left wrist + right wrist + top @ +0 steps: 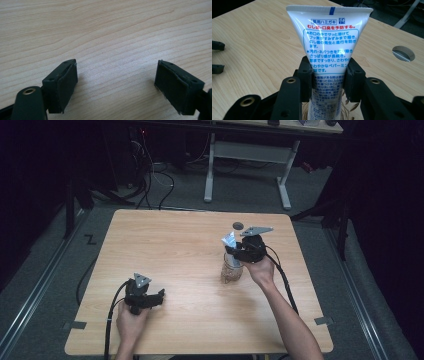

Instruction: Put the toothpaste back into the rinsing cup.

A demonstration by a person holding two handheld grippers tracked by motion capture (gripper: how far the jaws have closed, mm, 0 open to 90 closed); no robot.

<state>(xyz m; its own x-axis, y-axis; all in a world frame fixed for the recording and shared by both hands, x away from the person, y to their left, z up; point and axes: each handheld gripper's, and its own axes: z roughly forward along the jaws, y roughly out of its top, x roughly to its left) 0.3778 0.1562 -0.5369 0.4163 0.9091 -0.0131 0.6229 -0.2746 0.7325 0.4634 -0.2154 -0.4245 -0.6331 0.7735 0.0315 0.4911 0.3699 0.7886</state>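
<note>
- A white tube (329, 47) printed in blue and red is clamped between the jaws of the right gripper (329, 77); the jaws are closed on its flat sides about halfway up, and its crimped end (marked with a small blue stripe) is pointed upward.
- In the high view the tube (230, 240) is held upright over a clear jar (232, 268), which stands on the table (175, 245) right of centre; its lower end is seen reaching into the jar's mouth, though how deep cannot be told.
- The jar is seen to be partly filled with something brownish.
- The right gripper (239, 251) is held just beside the jar, by a hand (261, 270) reaching in from the jar's near right.
- A round hole (238, 225) in the table lies just beyond the jar.
- The left gripper (159, 296) is held low, well to the jar's near left; its jaws are spread wide over bare wood (105, 32) and nothing is gripped.
</note>
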